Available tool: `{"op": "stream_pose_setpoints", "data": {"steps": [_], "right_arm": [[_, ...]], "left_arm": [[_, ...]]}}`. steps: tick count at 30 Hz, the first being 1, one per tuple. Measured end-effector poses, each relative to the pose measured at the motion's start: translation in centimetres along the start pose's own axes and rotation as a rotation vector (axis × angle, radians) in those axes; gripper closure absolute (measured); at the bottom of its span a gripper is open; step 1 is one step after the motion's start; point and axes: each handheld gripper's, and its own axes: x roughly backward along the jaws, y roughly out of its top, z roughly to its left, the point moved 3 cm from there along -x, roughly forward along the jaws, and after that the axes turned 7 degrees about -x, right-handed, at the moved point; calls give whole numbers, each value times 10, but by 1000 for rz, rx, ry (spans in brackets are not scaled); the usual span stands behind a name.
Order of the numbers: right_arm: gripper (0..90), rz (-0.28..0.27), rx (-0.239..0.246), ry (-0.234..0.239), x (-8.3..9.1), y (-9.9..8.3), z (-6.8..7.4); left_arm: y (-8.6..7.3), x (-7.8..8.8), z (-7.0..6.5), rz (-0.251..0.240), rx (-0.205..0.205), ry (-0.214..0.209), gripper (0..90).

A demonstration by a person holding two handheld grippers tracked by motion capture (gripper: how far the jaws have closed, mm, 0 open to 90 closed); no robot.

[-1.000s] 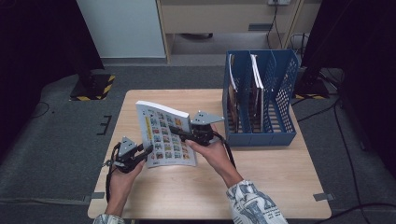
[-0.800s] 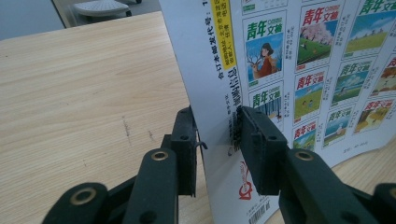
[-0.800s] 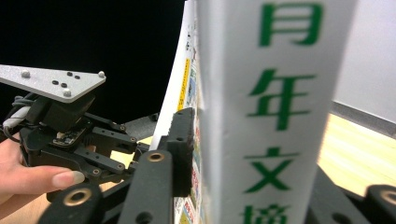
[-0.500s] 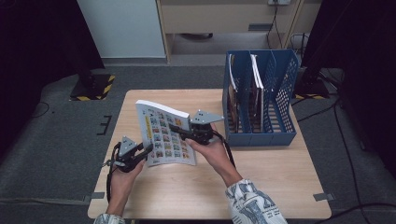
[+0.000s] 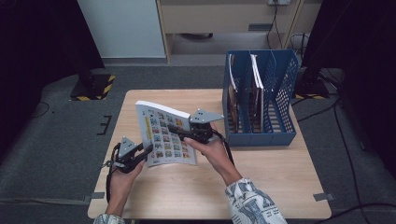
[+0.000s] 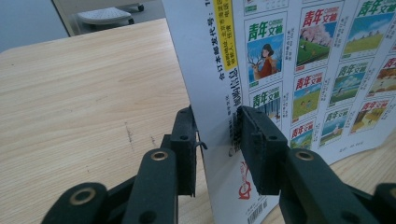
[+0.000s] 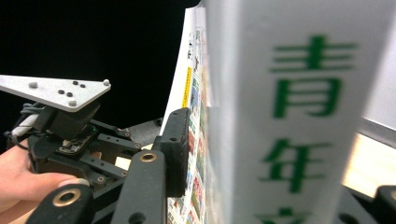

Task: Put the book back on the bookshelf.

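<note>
We see a magazine [image 5: 163, 135] tilted up off the wooden table [image 5: 261, 182], roughly mid-table, w/ its low edge near the table and its white spine up toward 12 o'clock. Its cover is a grid of small coloured pictures w/ a yellow strip along one side.

Left gripper [image 5: 148, 150] sits at abt 8 o'clock of the magazine, at its lower-left corner. In the left gripper view [image 6: 215, 140] the cover's corner passes between the two black jaws; one pad lies against the printed face, the other just touches the back, so we read it as clamped on the magazine.

Right gripper [image 5: 173, 129] comes in from abt 3 o'clock, reaching across the cover, its grey plate on top. In the right gripper view the thick spine w/ green characters stands between the jaws, one jaw close beside the cover; its jaws have just been opening, and we can't tell if the pads press on the magazine.

A blue file rack [image 5: 285, 84] stands at 2 o'clock of the magazine, near the table's right-rear part, w/ a few magazines upright in its left compartments. Rack and held magazine are apart.
</note>
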Motion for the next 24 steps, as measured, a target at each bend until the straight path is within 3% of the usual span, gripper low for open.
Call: {"op": "stream_pose_setpoints", "data": {"steps": [4,12,24], "right_arm": [[629,3,2,-12,-2,1,0],[682,-7,-16,22,-5,1,-7],[693,3,-12,12,-13,1,-9]], "left_arm": [[0,0,0,1,1,0,665],[0,0,0,1,-1,2,665],[-1,0,1,8,2,3,664]]}}
